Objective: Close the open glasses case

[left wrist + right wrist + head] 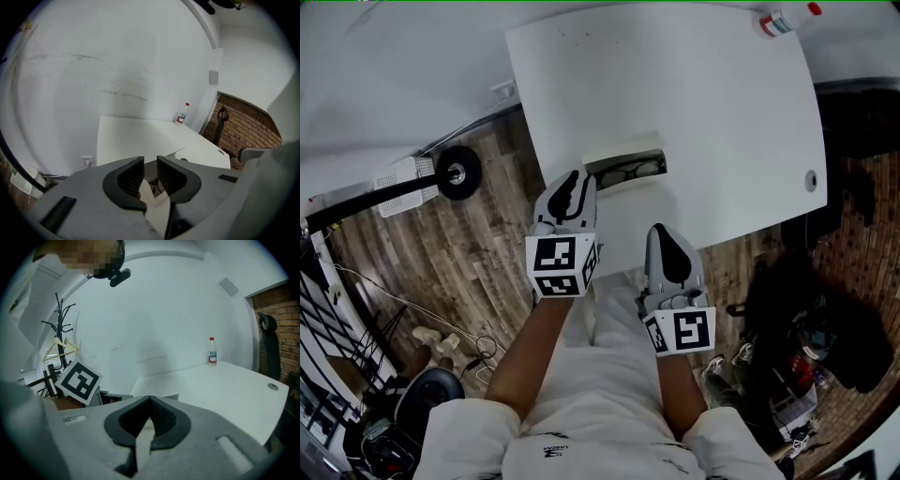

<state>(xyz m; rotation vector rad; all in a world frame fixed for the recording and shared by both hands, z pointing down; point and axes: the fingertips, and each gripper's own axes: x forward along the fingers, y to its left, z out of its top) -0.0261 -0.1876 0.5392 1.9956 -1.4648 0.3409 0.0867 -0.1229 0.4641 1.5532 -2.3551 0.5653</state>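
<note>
A: On the white table [722, 131], near its front edge, the open glasses case [623, 159] is lying with dark-framed glasses [634, 171] showing inside.

B: And what is the left gripper [572, 187] doing?

A: It is hovering just beside the case's left end, its jaws standing a little apart with nothing between them. I cannot tell whether it is touching the case.

B: The right gripper [671, 240]?

A: It is hanging over the table's front edge, apart from the case, jaws pressed together and empty. A bottle [786, 19] is standing at the far corner.
</note>
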